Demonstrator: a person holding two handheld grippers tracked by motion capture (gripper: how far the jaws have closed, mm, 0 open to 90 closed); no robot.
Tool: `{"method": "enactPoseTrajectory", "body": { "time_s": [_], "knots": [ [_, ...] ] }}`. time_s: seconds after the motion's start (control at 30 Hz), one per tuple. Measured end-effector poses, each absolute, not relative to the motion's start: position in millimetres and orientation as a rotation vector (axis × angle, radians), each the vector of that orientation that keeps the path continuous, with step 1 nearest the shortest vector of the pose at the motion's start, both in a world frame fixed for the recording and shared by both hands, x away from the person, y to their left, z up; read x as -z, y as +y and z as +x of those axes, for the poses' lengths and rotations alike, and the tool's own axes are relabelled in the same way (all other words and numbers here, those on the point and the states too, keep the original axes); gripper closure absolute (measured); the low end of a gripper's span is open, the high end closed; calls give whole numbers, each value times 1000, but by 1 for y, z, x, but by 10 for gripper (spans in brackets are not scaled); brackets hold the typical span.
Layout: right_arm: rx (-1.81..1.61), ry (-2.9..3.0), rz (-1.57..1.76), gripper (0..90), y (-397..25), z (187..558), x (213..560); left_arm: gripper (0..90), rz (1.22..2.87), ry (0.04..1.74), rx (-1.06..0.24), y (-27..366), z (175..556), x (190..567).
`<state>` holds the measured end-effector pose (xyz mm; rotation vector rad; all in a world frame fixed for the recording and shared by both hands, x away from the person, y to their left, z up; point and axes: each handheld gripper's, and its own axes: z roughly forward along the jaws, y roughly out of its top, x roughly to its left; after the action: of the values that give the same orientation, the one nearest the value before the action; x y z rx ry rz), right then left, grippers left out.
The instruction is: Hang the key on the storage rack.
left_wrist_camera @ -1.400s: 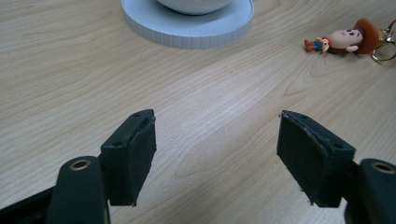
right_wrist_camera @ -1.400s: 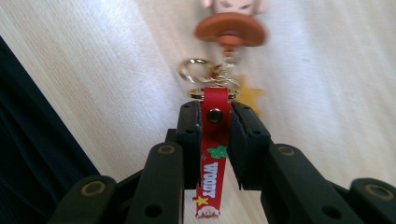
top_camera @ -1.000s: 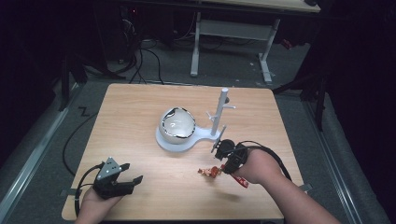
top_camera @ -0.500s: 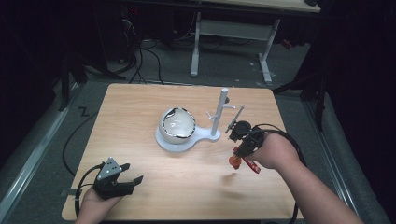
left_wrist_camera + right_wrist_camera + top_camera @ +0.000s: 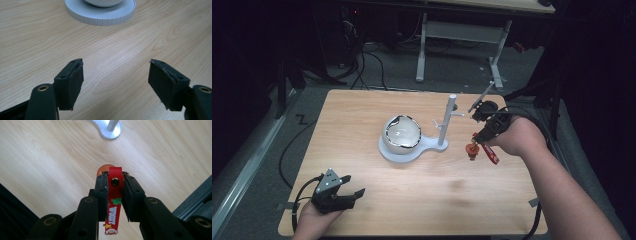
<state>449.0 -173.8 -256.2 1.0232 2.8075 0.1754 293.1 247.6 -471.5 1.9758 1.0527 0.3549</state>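
My right gripper (image 5: 477, 139) is shut on a red keychain strap (image 5: 114, 195) printed with small figures and letters. An orange-red charm (image 5: 471, 149) dangles from the strap's end, clear of the table, just right of the white stand's pole (image 5: 446, 120). In the right gripper view the strap sits pinched between the two black pads, with the charm (image 5: 103, 168) peeking beyond them. My left gripper (image 5: 347, 190) rests near the table's front left corner. Its jaws stand open with nothing between them (image 5: 116, 82).
The white stand (image 5: 412, 149) has a round base holding a glossy white ball (image 5: 402, 132) and a pole with short side pegs (image 5: 455, 114). The wooden table (image 5: 362, 115) has dark floor, cables and a desk frame (image 5: 462, 35) behind it.
My right gripper has lifted the keychain off the table and carried it up and to the right, close to the stand's pole. The left gripper stayed put.
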Motion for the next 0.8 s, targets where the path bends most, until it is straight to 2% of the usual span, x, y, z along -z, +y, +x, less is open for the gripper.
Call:
{"method": "enactPoseTrajectory", "body": {
  "time_s": [0.3,0.8],
  "knots": [
    [-210,2768,1072,748,-174,474,240,290,1975,1053,-351,249,293,471],
    [-213,2764,1079,748,-149,499,241,291,1972,1056,-356,251,291,471]
  ]
}}
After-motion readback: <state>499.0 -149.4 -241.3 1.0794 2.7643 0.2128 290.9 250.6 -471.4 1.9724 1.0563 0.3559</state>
